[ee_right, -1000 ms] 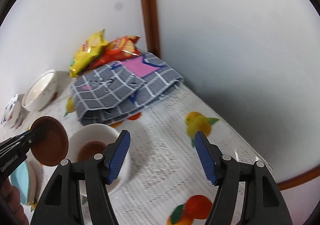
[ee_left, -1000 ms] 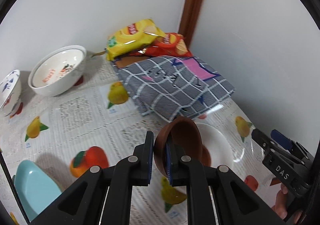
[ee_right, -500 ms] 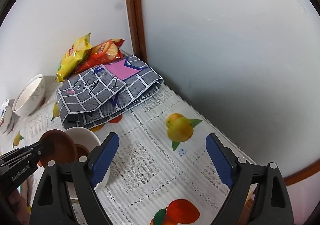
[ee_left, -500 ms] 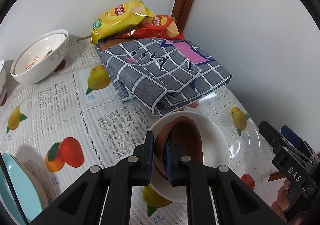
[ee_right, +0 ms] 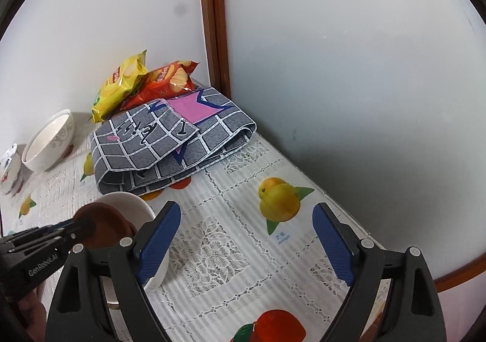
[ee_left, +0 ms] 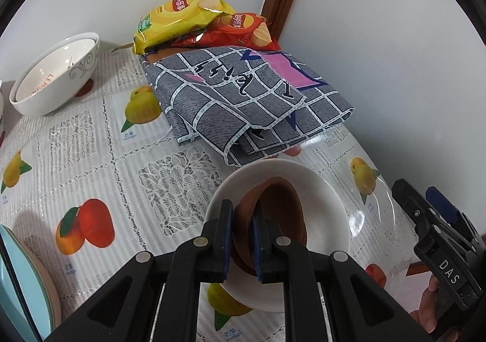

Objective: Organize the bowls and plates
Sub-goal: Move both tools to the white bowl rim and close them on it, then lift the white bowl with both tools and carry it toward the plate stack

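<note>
Since 1 s ago we've lowered the brown bowl (ee_left: 278,214), pinched on edge in our L gripper (ee_left: 242,240), into the white bowl (ee_left: 322,187) directly below; R gripper (ee_right: 246,238) open, empty, beside.

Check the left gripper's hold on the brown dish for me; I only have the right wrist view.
Observer: The left gripper is shut on the rim of the brown dish, with one pad on each face.
Operator: Read me whatever is inside the big white bowl at the back.
Observer: The big white bowl has orange letters on its inner wall, starting LEMO.
Operator: List any plates outside my view.
Observer: A light blue plate shows at the near left edge of the left wrist view, with a pinkish rim under it.
</note>
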